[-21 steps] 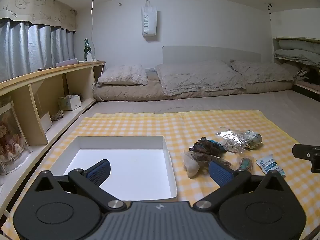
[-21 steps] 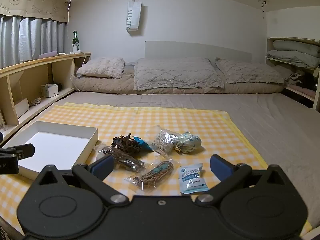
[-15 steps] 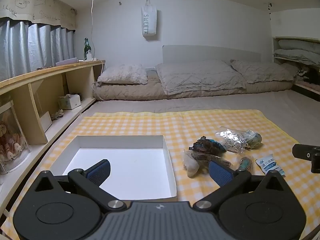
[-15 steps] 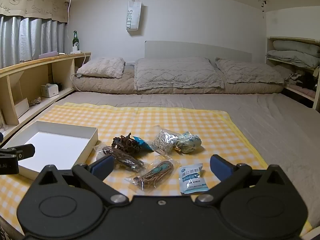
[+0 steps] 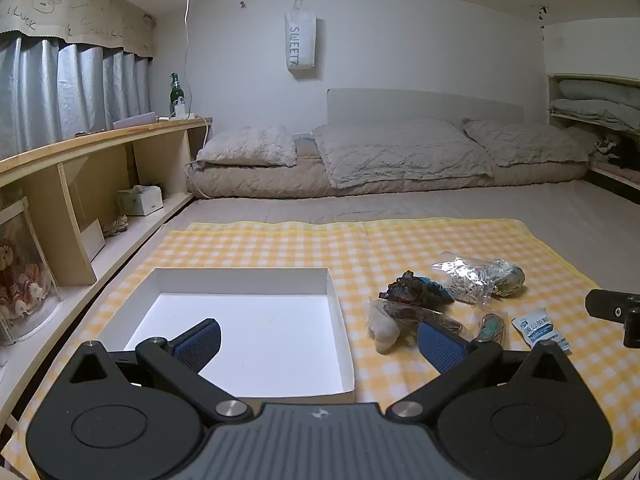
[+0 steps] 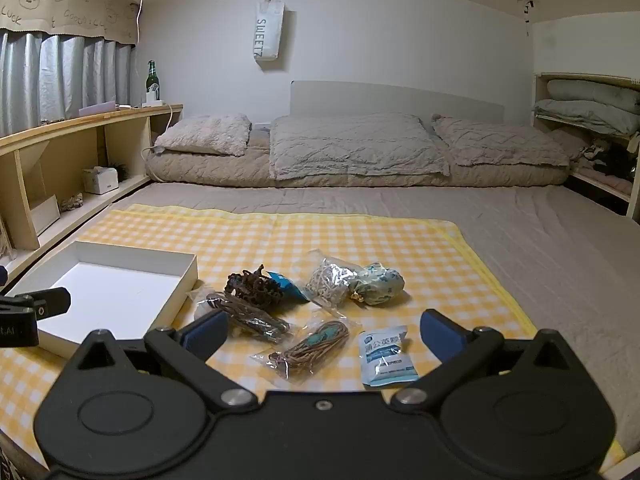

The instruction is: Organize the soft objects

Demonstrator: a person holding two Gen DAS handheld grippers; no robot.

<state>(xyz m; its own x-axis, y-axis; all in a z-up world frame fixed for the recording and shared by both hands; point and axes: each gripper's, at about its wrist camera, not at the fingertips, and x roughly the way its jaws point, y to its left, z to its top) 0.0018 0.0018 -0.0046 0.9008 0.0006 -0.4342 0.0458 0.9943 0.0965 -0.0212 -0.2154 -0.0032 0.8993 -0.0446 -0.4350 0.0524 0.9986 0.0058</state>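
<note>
The left gripper's (image 5: 318, 342) right finger hides part of a bagged dark cord (image 6: 250, 318). The white box (image 5: 224, 276) under its spread jaws holds nothing. Ahead of the right gripper's (image 6: 322, 330) spread, empty jaws, on the yellow checked cloth (image 6: 280, 232), lie crinkly clear bags of cord (image 6: 310, 346), a floral pouch (image 6: 378, 282) and a white-blue sachet (image 6: 384, 356).

Two low forward views, shared checkered cloth (image 5: 280, 240)
</note>
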